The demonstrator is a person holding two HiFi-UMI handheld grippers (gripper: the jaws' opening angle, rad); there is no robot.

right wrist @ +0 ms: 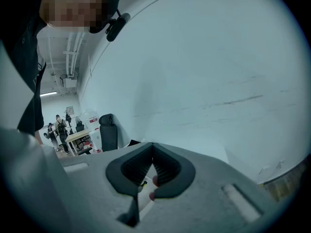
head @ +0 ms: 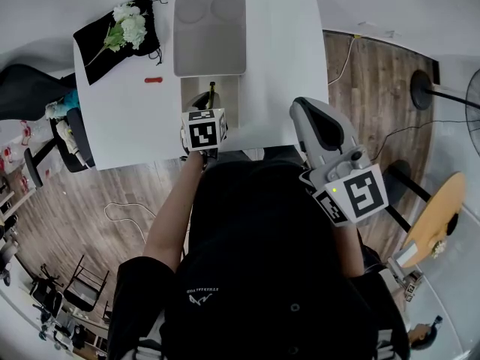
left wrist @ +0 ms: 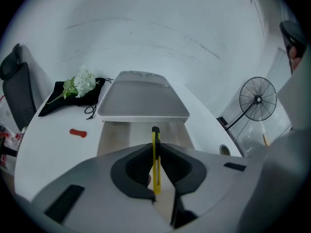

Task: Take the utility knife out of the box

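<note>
Our left gripper [left wrist: 155,145] is closed on the utility knife [left wrist: 156,176]. The two dark pads press on the flat sides of the yellow body, and the knife stands upright between them with its black end on top. In the head view, this gripper [head: 204,109] hangs over the open part of the box [head: 187,92], and the knife [head: 211,90] shows as a thin dark line just past the marker cube. The knife is therefore in the gripper and over the box opening. We cannot tell if its lower end is already clear of the box walls.

The box sits near the front edge of the white table [head: 277,51]. Its grey lid [head: 210,34] is folded back and lies flat behind the pale inside. To the left of the box there is a small red thing [head: 153,79] alone on the table. Farther left, near the corner, a black cloth [head: 105,40] carries some white flowers [head: 131,22].

Our right gripper [head: 306,107] is well apart from the box, on the right side, over the table's front edge. In its own view the jaws of this gripper [right wrist: 152,147] stand together at the tips, and no object is between them. Behind them we see only a pale wall and a black chair [right wrist: 108,132].
</note>
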